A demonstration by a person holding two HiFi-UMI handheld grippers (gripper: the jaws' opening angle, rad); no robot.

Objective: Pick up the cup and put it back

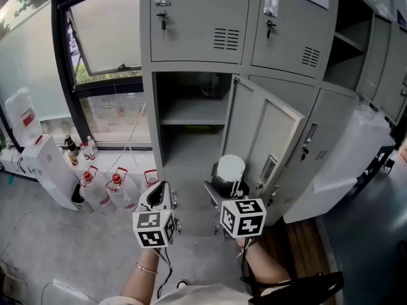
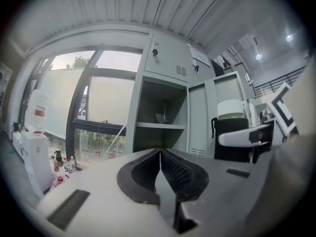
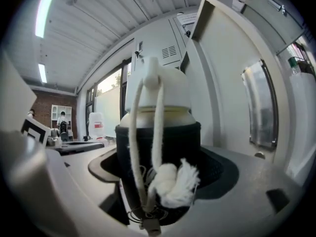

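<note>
Two cautions are applying while the right gripper (image 1: 224, 192) is clamping the sleeved cup (image 1: 230, 168) before the open locker (image 1: 191, 148) (the left gripper (image 2: 159, 154) is sitting shut, empty): keeping it upright, clearing the door (image 1: 267, 132).

Lower compartment (image 1: 186, 154): shown open at the front, and free room is seen under the shelf (image 1: 191, 121).
Shelf top: a small dim object (image 2: 162, 116) is seen at the back.
Open door (image 1: 264, 138): swung out, so the right side of the approach is walled off.
Cup (image 1: 229, 169): clamped in the right gripper (image 1: 226, 188), just beside the door.
Left gripper (image 1: 159, 197): jaws together on nothing, held left of the cup before the opening.
Bottles (image 1: 114, 186): clustered on the floor, so the left flank is narrowed.
</note>
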